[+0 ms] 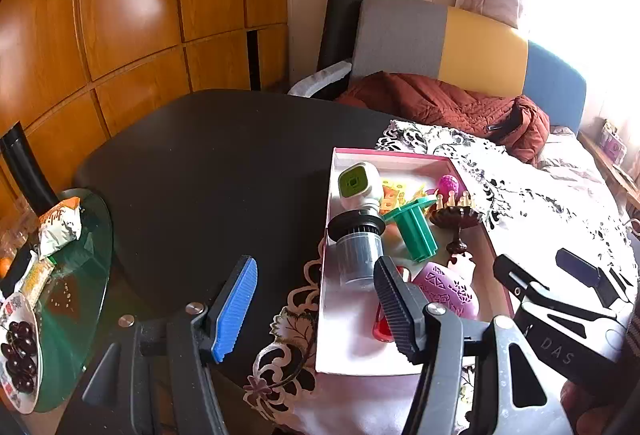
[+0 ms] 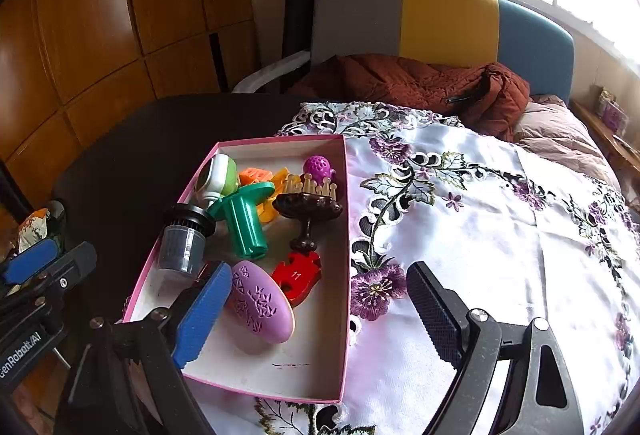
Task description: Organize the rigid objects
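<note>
Here, left hand-held gripper (image 1: 316,309) and right hand-held gripper (image 2: 320,319), both spread wide and empty, hover before the pink-rimmed shallow cardboard box (image 2: 343,275) of toys.

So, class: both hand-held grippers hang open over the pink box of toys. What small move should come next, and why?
Probably draw both back from the pink box. The left hand-held gripper and the right hand-held gripper are open and empty, the purple oval and green spool already lie inside, and no loose toy shows on the tablecloth.
</note>
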The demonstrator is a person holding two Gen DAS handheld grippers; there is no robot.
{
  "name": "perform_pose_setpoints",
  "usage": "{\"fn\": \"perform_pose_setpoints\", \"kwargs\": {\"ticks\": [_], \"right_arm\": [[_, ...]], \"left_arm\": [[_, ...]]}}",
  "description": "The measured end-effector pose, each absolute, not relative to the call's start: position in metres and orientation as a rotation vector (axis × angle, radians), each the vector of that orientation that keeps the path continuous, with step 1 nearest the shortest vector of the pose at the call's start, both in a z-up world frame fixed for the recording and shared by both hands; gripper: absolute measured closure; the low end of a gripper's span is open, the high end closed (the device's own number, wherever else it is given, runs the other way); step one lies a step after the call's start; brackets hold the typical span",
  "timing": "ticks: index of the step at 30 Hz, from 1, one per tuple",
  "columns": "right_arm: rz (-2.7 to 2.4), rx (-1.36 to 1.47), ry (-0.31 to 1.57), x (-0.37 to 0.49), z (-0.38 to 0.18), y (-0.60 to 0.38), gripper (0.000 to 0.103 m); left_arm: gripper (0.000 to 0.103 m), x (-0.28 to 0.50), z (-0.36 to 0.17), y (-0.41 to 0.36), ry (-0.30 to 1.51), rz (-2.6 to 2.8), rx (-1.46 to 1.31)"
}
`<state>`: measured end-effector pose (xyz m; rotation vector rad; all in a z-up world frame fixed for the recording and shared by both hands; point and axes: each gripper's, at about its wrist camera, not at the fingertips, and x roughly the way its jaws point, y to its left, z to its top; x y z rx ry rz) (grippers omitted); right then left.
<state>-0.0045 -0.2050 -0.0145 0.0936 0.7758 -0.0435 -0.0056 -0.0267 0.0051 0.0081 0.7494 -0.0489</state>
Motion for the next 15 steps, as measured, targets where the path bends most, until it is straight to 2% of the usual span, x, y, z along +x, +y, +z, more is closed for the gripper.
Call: {"fn": "perform_pose_setpoints", "kwargs": {"ticks": [8,12,15], "right_arm": [[-0.041,0.091,0.766,-0.0059,-0.0109,-0.2028,0.012],[-0.042,0.092,0.767,-0.006,-0.0108,-0.2032,0.012],[-0.042,0.093,0.768,-0.0054,-0.0114,-0.2031,0.012]], "left_arm": [[0.044,-0.0087,0.0064,-0.0271,0.742,-0.059,0.015],[0.058,-0.0085,0.0069,-0.0269,0.724,-0.062,0.02],[0.062,-0.0078,0.0071,-0.0251,0.722,-0.073,0.015]]}}
